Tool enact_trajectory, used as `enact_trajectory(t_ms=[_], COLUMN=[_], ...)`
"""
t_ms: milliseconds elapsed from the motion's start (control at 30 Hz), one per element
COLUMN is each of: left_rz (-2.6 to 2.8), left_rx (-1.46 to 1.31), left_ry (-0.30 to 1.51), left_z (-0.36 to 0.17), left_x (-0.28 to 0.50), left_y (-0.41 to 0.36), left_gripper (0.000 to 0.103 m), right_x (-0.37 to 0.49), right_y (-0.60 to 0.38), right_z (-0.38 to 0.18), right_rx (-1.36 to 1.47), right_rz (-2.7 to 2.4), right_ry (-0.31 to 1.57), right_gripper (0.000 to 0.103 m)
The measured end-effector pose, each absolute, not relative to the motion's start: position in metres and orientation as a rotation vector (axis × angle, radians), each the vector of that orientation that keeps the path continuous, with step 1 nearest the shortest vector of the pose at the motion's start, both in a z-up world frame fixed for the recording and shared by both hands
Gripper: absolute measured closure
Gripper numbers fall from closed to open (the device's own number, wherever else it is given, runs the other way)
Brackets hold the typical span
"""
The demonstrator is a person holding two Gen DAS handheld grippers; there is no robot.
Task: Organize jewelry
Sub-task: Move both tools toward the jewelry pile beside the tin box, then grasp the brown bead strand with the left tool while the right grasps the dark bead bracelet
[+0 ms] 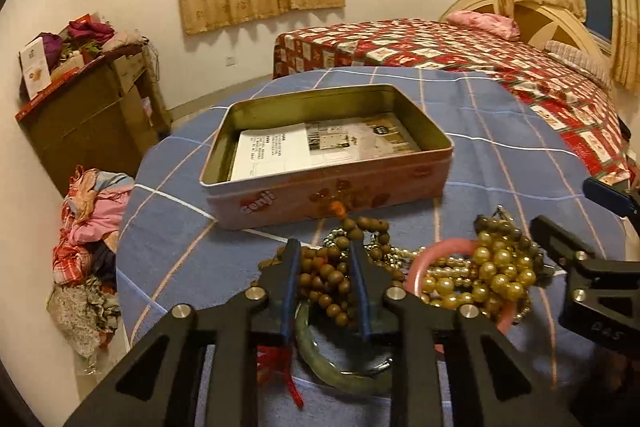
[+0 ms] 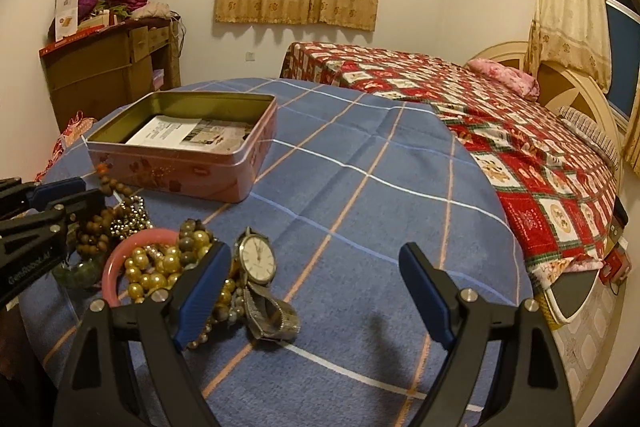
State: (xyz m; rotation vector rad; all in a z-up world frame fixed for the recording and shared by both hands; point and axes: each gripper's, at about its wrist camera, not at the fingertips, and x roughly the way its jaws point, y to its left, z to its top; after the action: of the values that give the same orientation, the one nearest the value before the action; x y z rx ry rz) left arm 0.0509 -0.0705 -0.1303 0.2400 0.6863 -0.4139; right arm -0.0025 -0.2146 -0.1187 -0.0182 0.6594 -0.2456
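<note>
Left wrist view: the left gripper [image 1: 325,281] pinches brown wooden beads [image 1: 326,277] above a green bangle [image 1: 340,373], before the pink tin [image 1: 328,187]. Right wrist view alone shows a wristwatch [image 2: 258,261]; the right gripper [image 2: 312,291] gapes empty over the blue checked cloth [image 2: 360,187].

Blue cloth [image 2: 360,167] right of tin [image 2: 192,163] bare – jewelry heap [image 2: 160,267] crowds near-left.

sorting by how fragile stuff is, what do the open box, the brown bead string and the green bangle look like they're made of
Open box: thin metal, likely tin; shiny gold inner walls, rolled rim, printed pink outside.
Brown bead string: probably wood or seed; matte, dull brown, no glint.
Green bangle: looks like jade or glass; mottled, glossy, somewhat translucent.
</note>
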Motion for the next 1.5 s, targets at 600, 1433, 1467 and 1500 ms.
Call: enact_trajectory(t_ms=[600,1433,1467,1500], left_rz=[-0.368,-0.391,-0.402,-0.423], left_rx=[0.177,0.173,0.163,0.150], left_ry=[0.574,0.706,0.715,0.730], left_z=[-0.088,-0.138,-0.139,-0.141], left_x=[0.047,0.068,0.069,0.071], left_y=[-0.037,-0.045,-0.044,-0.044], left_gripper=[0.100,0.009,0.019,0.027], right_x=[-0.007,-0.004,-0.005,-0.005], right_y=[-0.218,-0.194,-0.195,-0.195], right_z=[-0.103,-0.102,-0.099,-0.098], right_rx=[0.004,-0.028,-0.024,-0.027], right_rz=[-0.208,-0.041,-0.043,-0.042], right_ry=[0.615,0.589,0.578,0.574], right_gripper=[0.015,0.091,0.091,0.091])
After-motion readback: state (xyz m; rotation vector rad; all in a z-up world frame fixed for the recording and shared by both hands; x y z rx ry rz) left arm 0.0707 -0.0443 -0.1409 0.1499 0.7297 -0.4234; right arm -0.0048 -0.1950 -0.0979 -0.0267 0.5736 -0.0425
